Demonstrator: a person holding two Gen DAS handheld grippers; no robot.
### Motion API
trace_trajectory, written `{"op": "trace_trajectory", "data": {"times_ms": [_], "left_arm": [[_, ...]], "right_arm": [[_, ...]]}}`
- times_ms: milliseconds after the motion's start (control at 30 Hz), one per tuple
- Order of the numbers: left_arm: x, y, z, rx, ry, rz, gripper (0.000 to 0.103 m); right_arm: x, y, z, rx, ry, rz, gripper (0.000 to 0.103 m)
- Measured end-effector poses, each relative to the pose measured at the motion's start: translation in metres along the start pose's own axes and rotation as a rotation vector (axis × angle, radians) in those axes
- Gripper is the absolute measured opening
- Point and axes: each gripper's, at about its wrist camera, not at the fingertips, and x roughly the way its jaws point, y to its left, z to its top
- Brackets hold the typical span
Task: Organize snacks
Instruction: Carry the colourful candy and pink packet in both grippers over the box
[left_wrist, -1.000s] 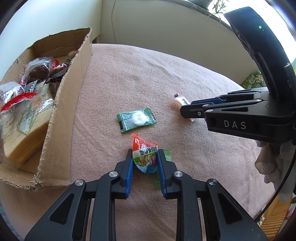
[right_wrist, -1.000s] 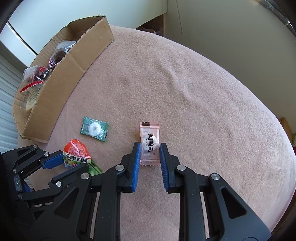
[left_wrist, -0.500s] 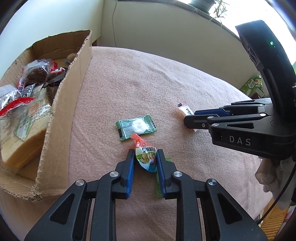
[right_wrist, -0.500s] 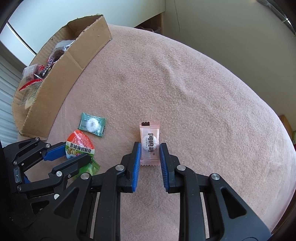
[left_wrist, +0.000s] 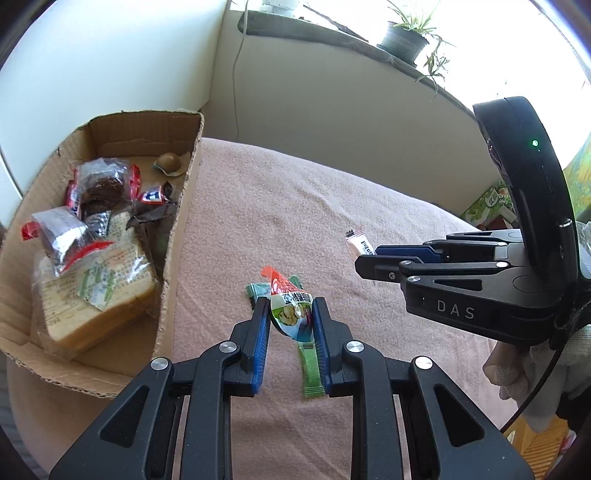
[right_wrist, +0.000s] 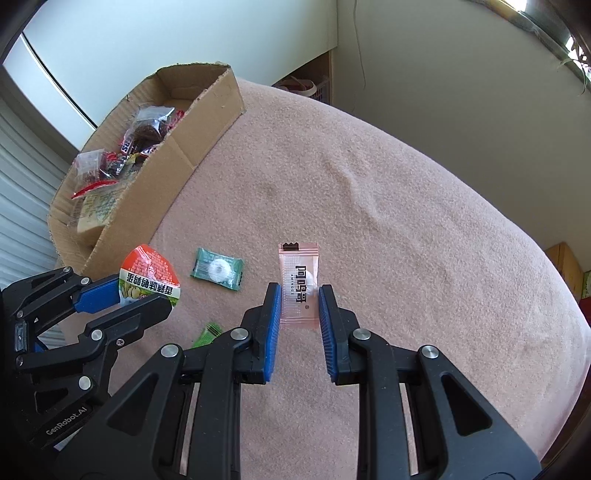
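Cardboard box (left_wrist: 177, 236) looms nearer since both grippers, left (left_wrist: 290, 319) pinching a red-green packet (left_wrist: 290, 308), right (right_wrist: 300, 306) pinching a pink sachet (right_wrist: 300, 284), rose boxward for drop-off.

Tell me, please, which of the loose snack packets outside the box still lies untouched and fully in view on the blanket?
The dark green candy wrapper with the white ring. The red-and-green packet sits in the left tongs, the pink sachet in the right tongs.

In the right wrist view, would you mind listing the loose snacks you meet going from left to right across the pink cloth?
Red and green snack packet in the left gripper → dark green candy wrapper → pink sachet between the right gripper fingers.
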Motion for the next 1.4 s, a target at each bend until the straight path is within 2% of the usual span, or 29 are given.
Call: {"op": "trace_trajectory", "data": {"times_ms": [333, 867, 1400], "left_arm": [[-0.042, 0.027, 0.014, -0.056, -0.065, 0.029, 0.021], [-0.055, 0.095, 0.008, -0.181, -0.092, 0.102, 0.021], [-0.056, 0.122, 0.012, -0.210, -0.103, 0.121, 0.022]], "right_arm": [[-0.020, 0.033, 0.033, -0.054, -0.057, 0.043, 0.021], [-0.008, 0.110, 0.081, -0.177, -0.056, 0.089, 0.021], [0.023, 0.126, 0.108, -0.223, -0.022, 0.112, 0.021]]}}
